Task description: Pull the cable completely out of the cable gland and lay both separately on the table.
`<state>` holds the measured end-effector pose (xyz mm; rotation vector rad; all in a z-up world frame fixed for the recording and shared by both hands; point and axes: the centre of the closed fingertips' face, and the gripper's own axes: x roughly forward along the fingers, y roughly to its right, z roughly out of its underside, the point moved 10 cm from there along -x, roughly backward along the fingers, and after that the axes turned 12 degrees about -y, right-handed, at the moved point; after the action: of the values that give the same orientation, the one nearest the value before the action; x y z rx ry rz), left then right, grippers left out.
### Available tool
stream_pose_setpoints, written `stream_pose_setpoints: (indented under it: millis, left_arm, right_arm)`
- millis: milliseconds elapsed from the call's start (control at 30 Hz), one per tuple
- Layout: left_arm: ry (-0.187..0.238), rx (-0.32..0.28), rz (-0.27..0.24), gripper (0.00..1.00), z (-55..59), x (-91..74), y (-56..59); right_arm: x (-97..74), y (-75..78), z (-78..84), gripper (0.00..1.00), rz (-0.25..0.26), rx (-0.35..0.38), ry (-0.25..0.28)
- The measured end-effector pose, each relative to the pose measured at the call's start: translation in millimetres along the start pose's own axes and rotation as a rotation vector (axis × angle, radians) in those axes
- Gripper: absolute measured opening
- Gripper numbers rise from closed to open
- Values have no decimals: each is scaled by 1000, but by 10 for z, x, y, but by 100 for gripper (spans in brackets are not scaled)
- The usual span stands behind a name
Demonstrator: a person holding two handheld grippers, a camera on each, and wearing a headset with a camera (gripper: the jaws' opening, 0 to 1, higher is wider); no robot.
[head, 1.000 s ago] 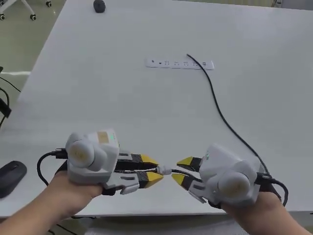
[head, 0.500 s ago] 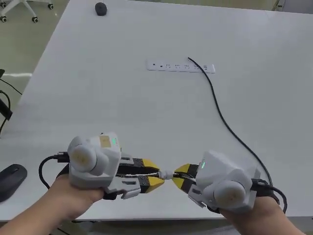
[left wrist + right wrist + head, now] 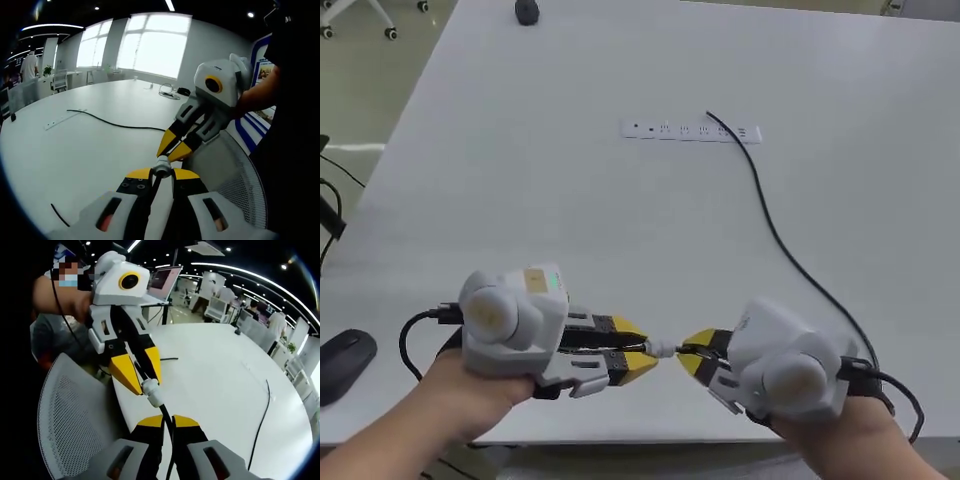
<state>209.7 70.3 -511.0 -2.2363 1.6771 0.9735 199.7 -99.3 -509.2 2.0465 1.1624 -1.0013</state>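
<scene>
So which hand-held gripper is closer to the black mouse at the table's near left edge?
Left. The left hand-held gripper is to the right of the mouse; the right hand-held gripper sits farther right, across the cable gland from the left one.

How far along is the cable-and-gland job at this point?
Done: nothing yet; the black cable runs into the white cable gland. In hand: the left gripper is shut on the gland and the right gripper pinches the cable beside it, above the near edge of the table. Left: pull the cable free, then lay both down apart.
</scene>
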Motion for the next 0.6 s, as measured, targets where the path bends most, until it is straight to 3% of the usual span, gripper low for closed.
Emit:
stream_pose_setpoints:
  millis: [300, 600]
  left_arm:
    - [1, 0, -4, 15, -2, 0, -12]
    - [7, -6, -7, 15, 4, -13, -18]
  right_arm:
    - [39, 48, 68, 1, -1, 54, -30]
    - [69, 152, 244, 0, 4, 144, -73]
